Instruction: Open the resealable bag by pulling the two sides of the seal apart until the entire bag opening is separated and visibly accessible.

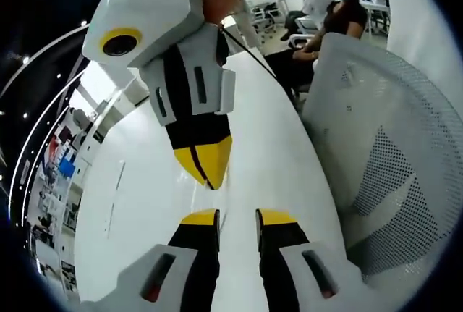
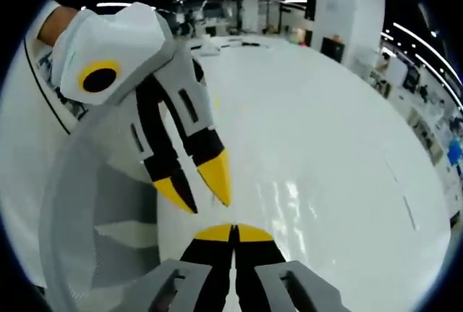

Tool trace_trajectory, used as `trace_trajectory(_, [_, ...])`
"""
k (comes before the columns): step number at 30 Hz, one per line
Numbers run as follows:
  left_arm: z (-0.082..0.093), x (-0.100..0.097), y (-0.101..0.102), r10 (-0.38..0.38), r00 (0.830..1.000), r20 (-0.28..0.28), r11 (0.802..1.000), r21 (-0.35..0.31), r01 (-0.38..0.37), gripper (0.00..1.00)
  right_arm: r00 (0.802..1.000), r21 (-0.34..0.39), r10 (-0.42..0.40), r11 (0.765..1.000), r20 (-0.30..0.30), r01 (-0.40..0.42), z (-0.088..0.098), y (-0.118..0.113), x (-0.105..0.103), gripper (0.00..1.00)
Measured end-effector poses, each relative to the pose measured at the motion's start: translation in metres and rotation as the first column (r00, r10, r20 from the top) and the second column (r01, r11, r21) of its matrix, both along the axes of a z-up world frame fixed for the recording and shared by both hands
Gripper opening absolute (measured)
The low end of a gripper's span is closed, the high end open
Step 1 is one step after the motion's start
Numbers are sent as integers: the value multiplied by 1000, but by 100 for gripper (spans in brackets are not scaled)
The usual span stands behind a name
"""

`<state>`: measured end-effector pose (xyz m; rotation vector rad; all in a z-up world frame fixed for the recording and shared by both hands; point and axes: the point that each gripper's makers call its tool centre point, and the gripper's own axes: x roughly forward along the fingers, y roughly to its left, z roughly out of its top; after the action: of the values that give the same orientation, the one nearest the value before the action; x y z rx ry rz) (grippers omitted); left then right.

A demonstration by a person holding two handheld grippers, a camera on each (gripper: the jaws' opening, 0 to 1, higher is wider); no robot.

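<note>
In the left gripper view, the left gripper [image 1: 237,218] has its yellow-tipped jaws a little apart with nothing between them, and the right gripper [image 1: 206,163] points down at it with jaws together, over the white floor [image 1: 145,203] and beside a grey mesh chair [image 1: 391,153]. In the right gripper view, the right gripper [image 2: 233,231] is closed and the left gripper [image 2: 199,192] is slightly parted. I cannot tell where the bag is.

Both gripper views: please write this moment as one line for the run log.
left gripper: open | right gripper: shut, tip pointing at left gripper, close, not touching | white table: behind both | mesh chair: beside table
</note>
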<state>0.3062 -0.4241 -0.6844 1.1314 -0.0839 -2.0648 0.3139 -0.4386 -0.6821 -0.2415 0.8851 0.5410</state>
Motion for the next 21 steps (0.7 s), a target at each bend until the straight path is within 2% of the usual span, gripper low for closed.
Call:
trace_trajectory(1, [1, -1, 0, -22, 1000, 21, 1000, -11, 22, 13, 1000, 0, 1, 1000, 5, -1, 1, 1, 0, 0])
trace_trajectory(8, [-6, 3, 0, 8, 999, 33, 1000, 27, -9, 8, 999, 4, -8, 1000, 46, 7, 8, 2, 5, 0])
trace_trajectory(11, [-7, 4, -1, 11, 999, 43, 999, 34, -13, 1, 998, 10, -19, 1000, 64, 18, 11, 2, 7, 0])
trace_trajectory(21, [-5, 5, -1, 29, 999, 31, 998, 53, -31, 0, 990, -54, -38, 997, 135, 46, 18, -4, 15, 0])
